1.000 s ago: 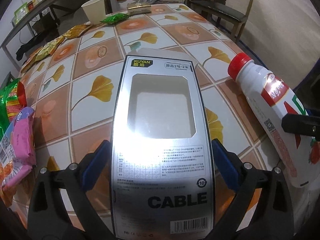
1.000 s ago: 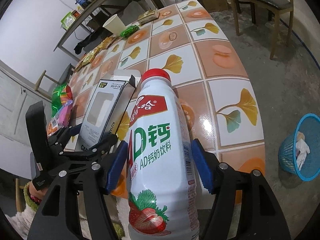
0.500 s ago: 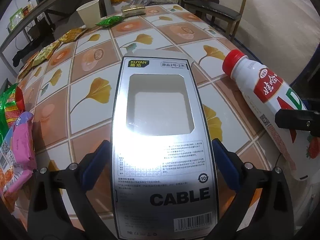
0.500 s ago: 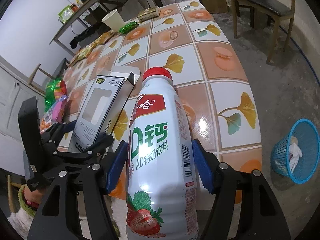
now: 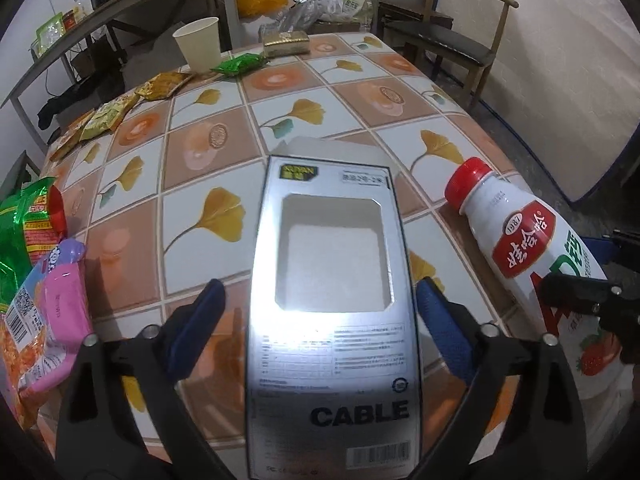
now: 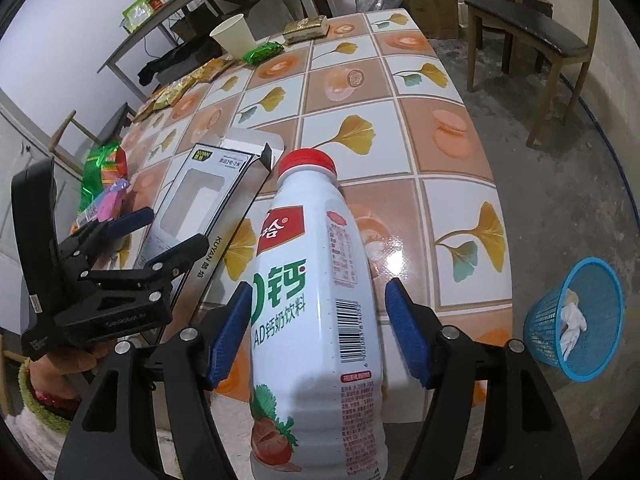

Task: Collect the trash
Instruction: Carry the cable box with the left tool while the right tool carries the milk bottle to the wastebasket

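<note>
Silver cable box (image 5: 332,320) lay flat on the tiled surface (image 5: 224,148), near its front edge, between the blue pads of the left tool (image 5: 320,292). That tool stood wide; its jaws had just been closing a little, yet a gap still showed between its left pad (image 5: 200,320) and the box. Just right of the box lay a white bottle (image 6: 316,320) with a red cap, on its side, its base over the surface's edge. The right tool (image 6: 319,288) straddled it at medium width, having just eased open slightly; its right pad (image 6: 404,328) stood off the bottle. Box and bottle lay where they had a second earlier. Snack wrappers (image 5: 44,300) sat left of the box, a paper cup (image 5: 200,44) at the far end. On the floor to the right stood a blue basket (image 6: 552,340).
</note>
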Demonstrator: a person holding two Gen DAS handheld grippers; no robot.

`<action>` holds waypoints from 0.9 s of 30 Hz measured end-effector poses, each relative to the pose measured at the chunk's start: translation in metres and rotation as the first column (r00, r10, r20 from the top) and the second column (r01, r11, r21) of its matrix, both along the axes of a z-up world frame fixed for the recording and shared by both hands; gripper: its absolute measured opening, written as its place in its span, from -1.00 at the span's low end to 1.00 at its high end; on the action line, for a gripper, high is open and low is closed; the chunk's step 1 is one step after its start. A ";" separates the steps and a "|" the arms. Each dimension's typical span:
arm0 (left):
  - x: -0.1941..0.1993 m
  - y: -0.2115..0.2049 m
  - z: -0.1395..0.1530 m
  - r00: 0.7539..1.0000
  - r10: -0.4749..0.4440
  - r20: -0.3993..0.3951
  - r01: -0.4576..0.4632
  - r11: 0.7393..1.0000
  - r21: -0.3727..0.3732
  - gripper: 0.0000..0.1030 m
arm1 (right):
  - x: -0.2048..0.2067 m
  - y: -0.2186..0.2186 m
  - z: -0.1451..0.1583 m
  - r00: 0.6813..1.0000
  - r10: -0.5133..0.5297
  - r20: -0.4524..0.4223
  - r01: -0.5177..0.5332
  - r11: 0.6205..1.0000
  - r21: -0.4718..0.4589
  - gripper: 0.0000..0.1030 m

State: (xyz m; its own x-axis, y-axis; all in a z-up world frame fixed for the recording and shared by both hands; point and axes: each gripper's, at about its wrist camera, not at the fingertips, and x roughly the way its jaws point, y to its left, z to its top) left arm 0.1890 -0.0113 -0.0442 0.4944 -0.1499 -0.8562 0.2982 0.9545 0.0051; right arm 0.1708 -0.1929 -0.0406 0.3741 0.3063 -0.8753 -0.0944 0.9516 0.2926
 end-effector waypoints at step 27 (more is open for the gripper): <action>0.000 -0.004 -0.010 1.000 -0.002 -0.031 0.003 0.999 0.049 0.55 | -0.008 0.010 -0.002 0.999 0.019 0.038 -0.017 0.998 -0.059 0.20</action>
